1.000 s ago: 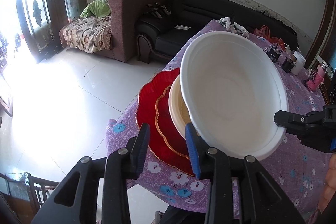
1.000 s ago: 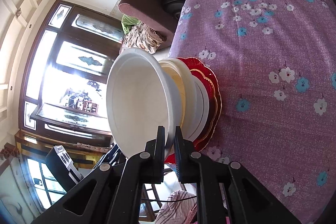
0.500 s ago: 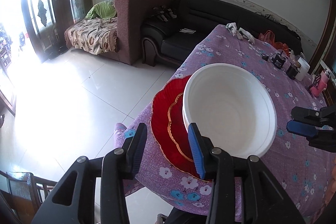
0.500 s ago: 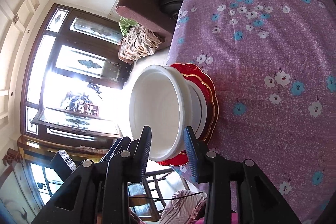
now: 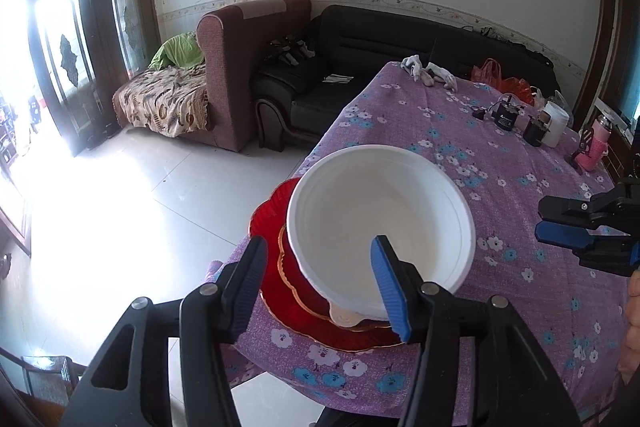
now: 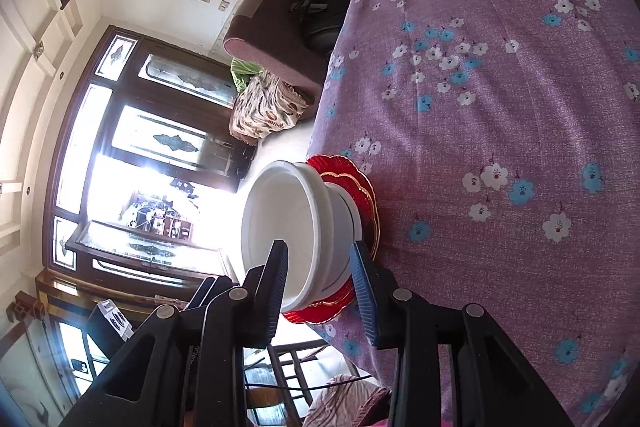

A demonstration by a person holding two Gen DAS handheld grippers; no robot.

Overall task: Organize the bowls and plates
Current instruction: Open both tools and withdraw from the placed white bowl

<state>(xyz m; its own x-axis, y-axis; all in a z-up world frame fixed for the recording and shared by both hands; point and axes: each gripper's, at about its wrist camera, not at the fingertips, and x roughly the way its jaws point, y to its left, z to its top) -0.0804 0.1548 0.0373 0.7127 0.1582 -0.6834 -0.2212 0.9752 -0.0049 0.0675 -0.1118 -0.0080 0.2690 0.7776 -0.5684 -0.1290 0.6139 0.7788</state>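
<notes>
The left gripper [image 5: 318, 263] hangs just off the near edge of the table, its jaws opening as I watch, with part of the bowl's rim showing between them but neither pad pressing on it. The right gripper [image 6: 320, 267] has its jaws parted about a third of the way, straddling the side of the stack without touching it; it grips nothing.

Between the two sits the wide white plastic bowl [image 5: 380, 223], upright and nested on another white bowl whose lip [image 5: 346, 317] peeks out underneath. Both rest on a smaller red scalloped plate with a gold rim [image 5: 296, 291], which lies on a larger red scalloped plate [image 5: 272, 211]. The whole stack stands at the corner of the table, on the purple flowered tablecloth [image 5: 500, 307].

Farther along the cloth lie some small black devices [image 5: 506, 115] and a pink bottle [image 5: 596, 147]. Beyond the table stands a black leather sofa [image 5: 360, 47].
</notes>
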